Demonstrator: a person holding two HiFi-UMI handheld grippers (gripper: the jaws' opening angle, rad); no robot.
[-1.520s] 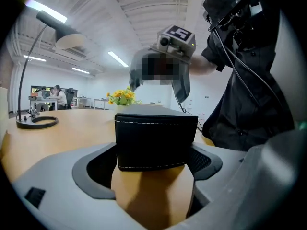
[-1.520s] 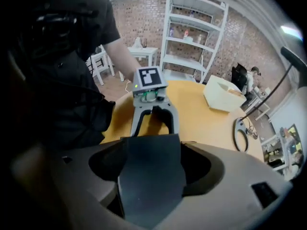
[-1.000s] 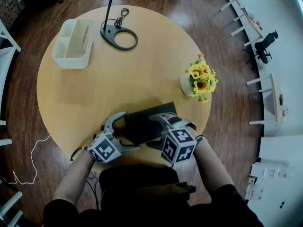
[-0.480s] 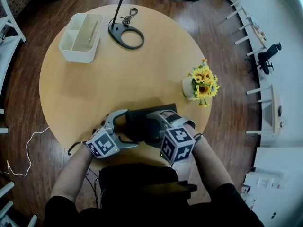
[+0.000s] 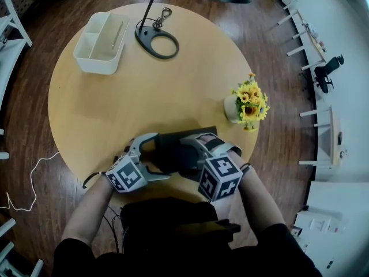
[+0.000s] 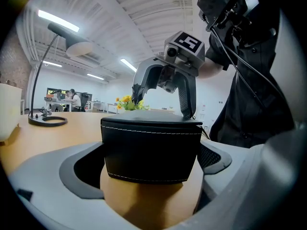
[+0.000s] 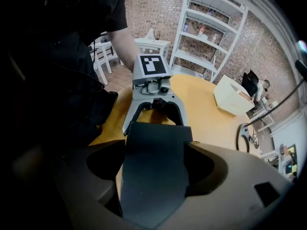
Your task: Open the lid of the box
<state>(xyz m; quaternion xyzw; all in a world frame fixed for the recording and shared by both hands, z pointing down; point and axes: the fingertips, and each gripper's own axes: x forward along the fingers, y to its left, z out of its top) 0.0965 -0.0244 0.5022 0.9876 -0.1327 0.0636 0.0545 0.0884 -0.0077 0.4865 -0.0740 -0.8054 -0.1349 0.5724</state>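
A black box (image 5: 173, 149) with white stitching lies near the round table's front edge, its lid down. My left gripper (image 5: 160, 157) straddles the box's left end, and both its jaws rest against the box's sides (image 6: 151, 150). My right gripper (image 5: 193, 154) comes down over the right end from above, its jaws wide apart and closed across the lid (image 7: 156, 166). From the left gripper view, the right gripper (image 6: 163, 102) stands over the far end of the box. In the right gripper view, the left gripper (image 7: 155, 121) faces me from the other end.
A white two-part bin (image 5: 102, 36) and a black lamp base (image 5: 157, 42) sit at the back of the wooden table (image 5: 115, 108). A pot of yellow flowers (image 5: 248, 103) stands to the right of the box. A white cable (image 5: 31, 178) lies on the floor at the left.
Both grippers stay where they were at the box. Only the head camera has shifted a little.
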